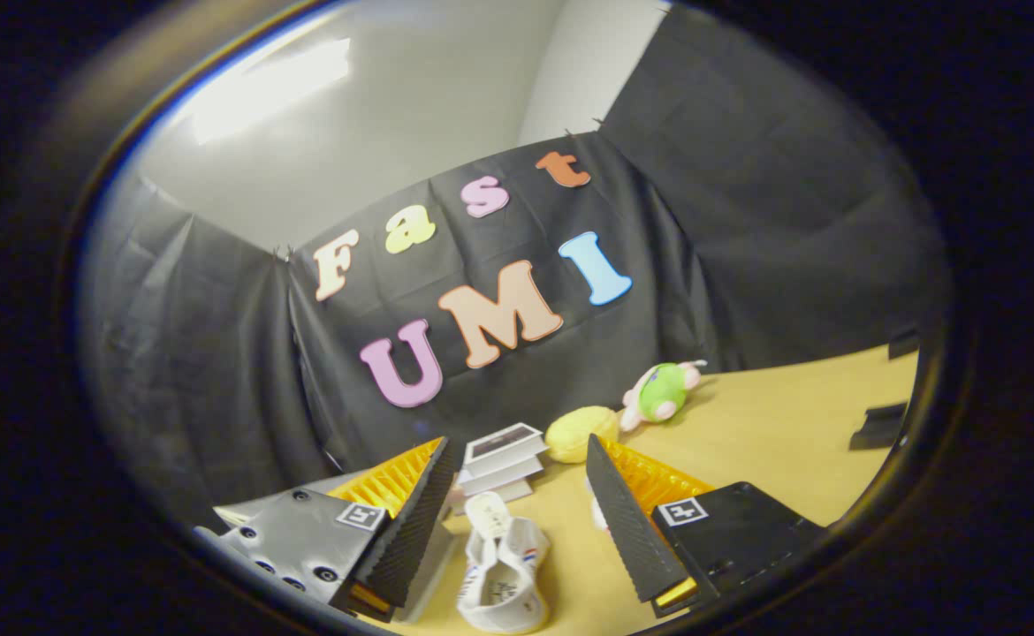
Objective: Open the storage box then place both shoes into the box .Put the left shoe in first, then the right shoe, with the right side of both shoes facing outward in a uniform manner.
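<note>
Tan worktop (773, 424) runs back to the black cloth wall, where the gripper (517, 495) holds its fingers spread wide over a white shoe (501, 565) lying between them untouched, with books (504, 459) and plush toys (658, 393) beyond.

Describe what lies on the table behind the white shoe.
Behind the white shoe, which sits between the open gripper's fingers untouched, lie stacked books, then a yellow plush and a green plush toy. The fingers hide what lies beside the stack.

White shoe (501, 565) upright on table, between open tool fingers.
</note>
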The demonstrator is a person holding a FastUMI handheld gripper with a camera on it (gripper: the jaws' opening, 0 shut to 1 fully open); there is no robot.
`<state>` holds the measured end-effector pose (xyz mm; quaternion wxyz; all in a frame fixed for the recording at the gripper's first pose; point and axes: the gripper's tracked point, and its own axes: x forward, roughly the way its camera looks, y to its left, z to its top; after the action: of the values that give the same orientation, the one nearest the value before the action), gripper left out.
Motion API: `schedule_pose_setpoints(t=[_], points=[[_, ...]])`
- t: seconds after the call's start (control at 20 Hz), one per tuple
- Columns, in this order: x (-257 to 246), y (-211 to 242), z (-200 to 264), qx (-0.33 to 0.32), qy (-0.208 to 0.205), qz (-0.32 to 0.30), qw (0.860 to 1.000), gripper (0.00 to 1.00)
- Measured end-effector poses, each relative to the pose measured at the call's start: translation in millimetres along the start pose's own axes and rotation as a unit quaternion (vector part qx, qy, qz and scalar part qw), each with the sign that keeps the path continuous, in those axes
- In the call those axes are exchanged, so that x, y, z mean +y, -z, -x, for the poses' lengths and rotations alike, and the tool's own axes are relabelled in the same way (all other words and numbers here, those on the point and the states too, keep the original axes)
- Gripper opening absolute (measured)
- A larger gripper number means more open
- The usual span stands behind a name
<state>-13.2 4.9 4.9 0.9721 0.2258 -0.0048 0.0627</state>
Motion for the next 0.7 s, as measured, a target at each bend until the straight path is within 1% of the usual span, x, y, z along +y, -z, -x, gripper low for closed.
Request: schedule_pose_setpoints(t=[0.05, 0.15, 0.3, 0.4, 0.5, 0.7], points=[[7.1, 1.3, 1.3, -0.002, -0.011, -0.043, 0.999, 0.95], [11.2, 6.1, 2.4, -0.005, -0.022, -0.116, 0.993, 0.94], [20.3, 33.4, 2.3, 0.013, -0.018, -0.207, 0.978, 0.94], [33.4, 47.6, 1.8, 0.023, -0.014, -0.277, 0.960, 0.93], [48.9, 64.7, 1.2, 0.034, -0.010, -0.344, 0.938, 0.93], [83.5, 108.7, 7.9, 0.071, 0.009, -0.437, 0.897, 0.93]])
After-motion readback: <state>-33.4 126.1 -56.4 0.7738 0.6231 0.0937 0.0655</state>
